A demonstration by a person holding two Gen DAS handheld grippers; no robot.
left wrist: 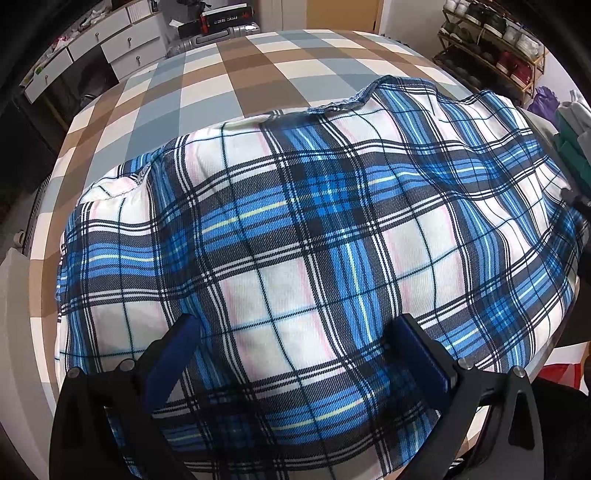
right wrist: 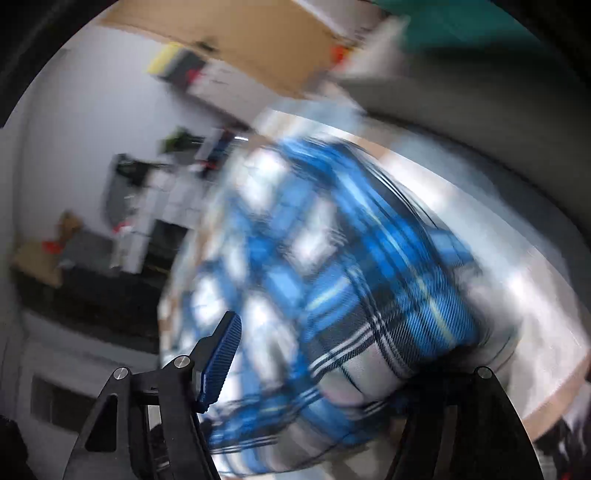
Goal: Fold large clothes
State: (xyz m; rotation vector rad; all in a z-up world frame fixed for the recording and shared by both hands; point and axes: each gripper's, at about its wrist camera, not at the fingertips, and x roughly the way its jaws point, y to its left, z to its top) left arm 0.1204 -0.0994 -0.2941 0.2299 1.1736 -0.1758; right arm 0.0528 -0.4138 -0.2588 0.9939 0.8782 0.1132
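One blue, white and black checked cloth (left wrist: pixel 295 236) is lying in a soft heap on a bed (left wrist: pixel 236 70). The bed cover is showing big squares of brown, grey-blue and cream.

In the left wrist view, going from left to right, white drawers (left wrist: pixel 110 44) are standing at the far left. I am counting about four drawer fronts with small knobs. Next, a long black box (left wrist: pixel 221 16) with red marks is lying on a grey case (left wrist: pixel 225 33). The writing on the box is too small to read. At the far right, one rack of shoes (left wrist: pixel 495 37) is standing by the wall.

The left gripper (left wrist: pixel 291 343) is hanging low over the near part of the cloth. Its two blue pads are standing spread apart, pinching nothing.

The right wrist view is very blurry. The right gripper (right wrist: pixel 325 365) is sitting at the cloth's (right wrist: pixel 332 266) edge. One blue pad (right wrist: pixel 221 365) is showing on the left. Cloth is bunching up over the other side, so I cannot tell if it is pinching.
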